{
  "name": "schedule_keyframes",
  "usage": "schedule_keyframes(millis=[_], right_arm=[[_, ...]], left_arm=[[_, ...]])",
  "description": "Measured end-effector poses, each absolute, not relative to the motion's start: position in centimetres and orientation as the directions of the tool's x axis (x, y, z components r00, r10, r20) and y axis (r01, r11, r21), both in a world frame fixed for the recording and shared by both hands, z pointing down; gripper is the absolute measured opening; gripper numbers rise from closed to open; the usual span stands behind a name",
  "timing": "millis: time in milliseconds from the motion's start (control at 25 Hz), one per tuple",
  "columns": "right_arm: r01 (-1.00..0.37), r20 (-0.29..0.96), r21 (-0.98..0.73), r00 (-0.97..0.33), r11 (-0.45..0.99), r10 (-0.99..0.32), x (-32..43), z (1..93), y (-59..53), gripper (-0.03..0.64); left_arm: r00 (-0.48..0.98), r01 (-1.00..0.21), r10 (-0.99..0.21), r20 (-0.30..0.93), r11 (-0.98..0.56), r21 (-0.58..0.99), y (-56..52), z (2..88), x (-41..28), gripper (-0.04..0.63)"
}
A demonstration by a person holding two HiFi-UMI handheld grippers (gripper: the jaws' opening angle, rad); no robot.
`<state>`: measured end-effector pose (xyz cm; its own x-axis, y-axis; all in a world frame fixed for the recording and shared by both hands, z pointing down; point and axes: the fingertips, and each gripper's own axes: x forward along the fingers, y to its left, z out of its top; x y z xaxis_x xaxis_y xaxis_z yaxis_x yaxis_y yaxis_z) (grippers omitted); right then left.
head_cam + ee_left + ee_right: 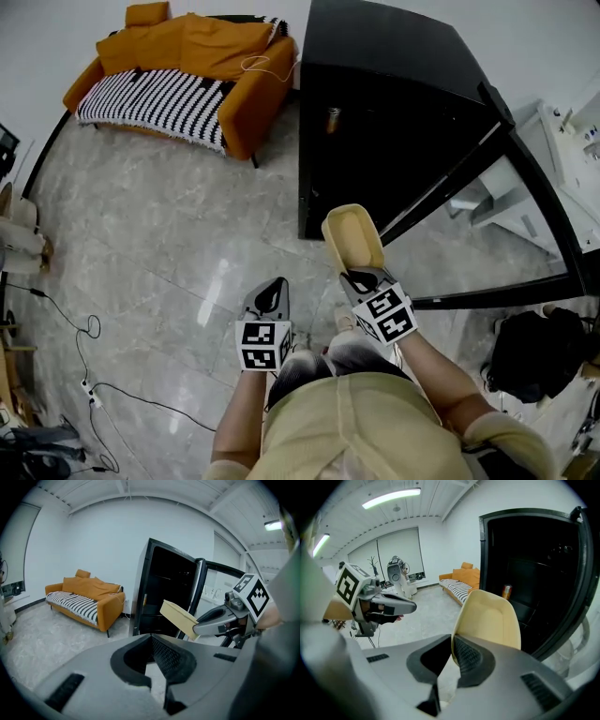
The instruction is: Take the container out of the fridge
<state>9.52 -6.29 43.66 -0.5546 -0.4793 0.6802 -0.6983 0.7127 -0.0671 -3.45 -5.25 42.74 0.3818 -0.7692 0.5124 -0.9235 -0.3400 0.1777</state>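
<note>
1. We wear a pale beige top [366, 427]; its sleeves [497, 433] leave our forearms bare.
2. Our left gripper [272, 292] and right gripper [361, 278] have smooth grey shells.
3. Each carries 1 white cube [262, 344] printed with black square markers.
4. Their pads [165, 654] are black with a fine grid texture.

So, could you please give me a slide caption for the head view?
Right gripper holds the cream container by its rim before the open fridge, left gripper empty beside it.
</note>
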Motion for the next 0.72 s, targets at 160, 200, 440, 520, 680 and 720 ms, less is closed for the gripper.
schedule_keyframes(millis=[160,200,440,520,680,720], right_arm=[[-0.705,0.669,-0.081,-0.563,0.705,-0.485,9.7,42.3,-6.0,0.040],[-0.704,0.669,-0.086,-0.566,0.705,-0.483,9.7,42.1,-5.8,0.040],[-0.704,0.656,-0.115,-0.584,0.700,-0.479,9.6,40.7,-5.0,0.040],[-0.706,0.648,-0.122,-0.589,0.697,-0.483,9.6,40.4,-4.8,0.040],[-0.713,0.638,-0.147,-0.599,0.686,-0.485,9.6,39.8,-4.4,0.040],[-0.714,0.635,-0.150,-0.599,0.683,-0.487,9.6,39.7,-4.4,0.040]], left_arm=[[0.397,-0.918,-0.775,0.493,-0.325,0.229,-5.4,41.8,-3.1,0.023],[0.404,-0.914,-0.775,0.486,-0.325,0.241,-5.4,41.4,-2.9,0.023],[0.422,-0.907,-0.767,0.483,-0.360,0.220,-5.6,40.0,-1.7,0.023],[0.425,-0.905,-0.769,0.478,-0.364,0.219,-5.7,39.6,-1.4,0.023],[0.421,-0.907,-0.772,0.476,-0.373,0.196,-5.7,39.0,-1.4,0.023],[0.420,-0.907,-0.773,0.476,-0.375,0.191,-5.8,38.9,-1.4,0.023]])
